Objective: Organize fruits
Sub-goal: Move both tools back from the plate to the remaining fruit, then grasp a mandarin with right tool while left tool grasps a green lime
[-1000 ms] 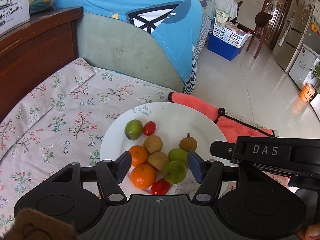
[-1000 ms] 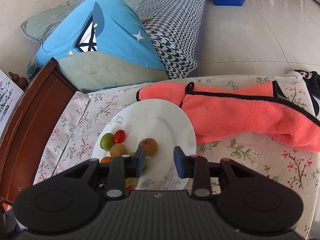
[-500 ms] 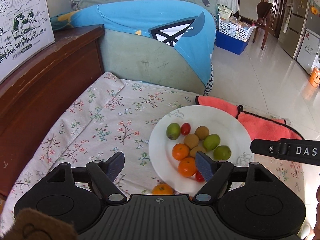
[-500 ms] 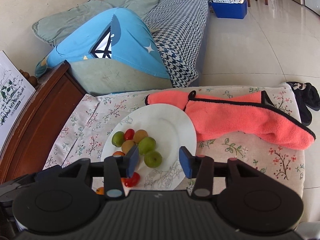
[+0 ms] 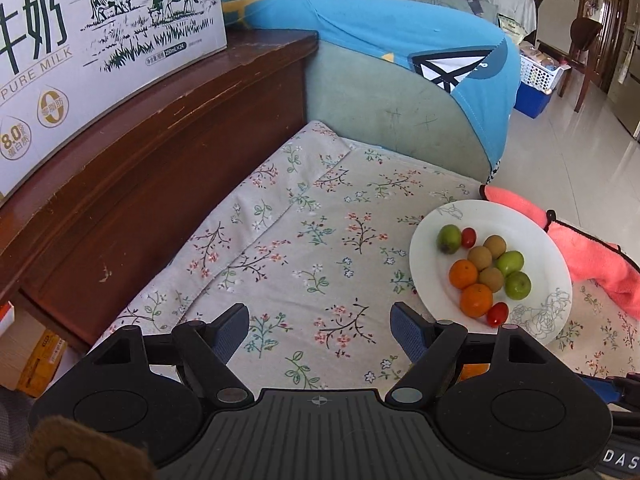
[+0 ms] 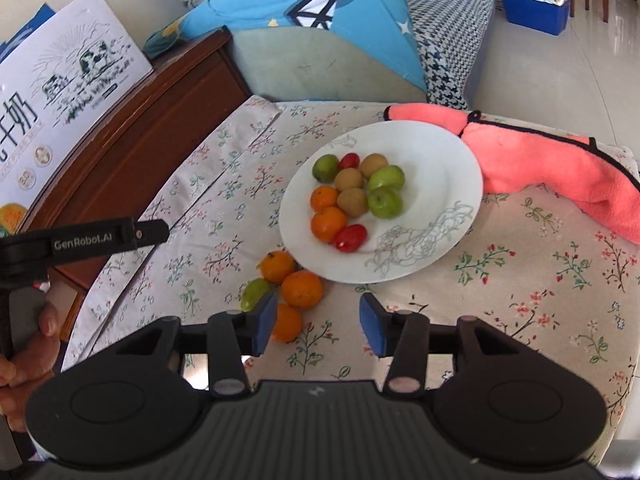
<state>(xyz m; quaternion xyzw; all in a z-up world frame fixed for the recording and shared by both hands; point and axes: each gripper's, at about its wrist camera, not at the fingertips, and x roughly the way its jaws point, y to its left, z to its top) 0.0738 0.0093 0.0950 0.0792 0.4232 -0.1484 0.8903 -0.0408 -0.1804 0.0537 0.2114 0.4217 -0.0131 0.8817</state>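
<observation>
A white plate (image 6: 440, 152) on the flowered cloth holds several fruits: oranges (image 6: 328, 224), green fruits (image 6: 385, 202), brown fruits (image 6: 352, 201) and red tomatoes (image 6: 351, 237). It also shows in the left wrist view (image 5: 516, 220). Beside the plate's near-left rim lie three oranges (image 6: 302, 288) and a green fruit (image 6: 255, 293) on the cloth. My right gripper (image 6: 318, 322) is open and empty, just in front of these loose fruits. My left gripper (image 5: 320, 332) is open and empty over bare cloth, left of the plate.
A pink towel (image 6: 560, 160) lies right of the plate. A dark wooden cabinet (image 5: 140, 160) with a milk carton box (image 5: 80, 40) borders the left. A sofa with a blue cushion (image 5: 400, 60) stands behind. The table edge and tiled floor lie to the right.
Both grippers have pulled back and away from the plate. The left has swung left over bare cloth. Loose fruits beside the plate have come into the right view.
</observation>
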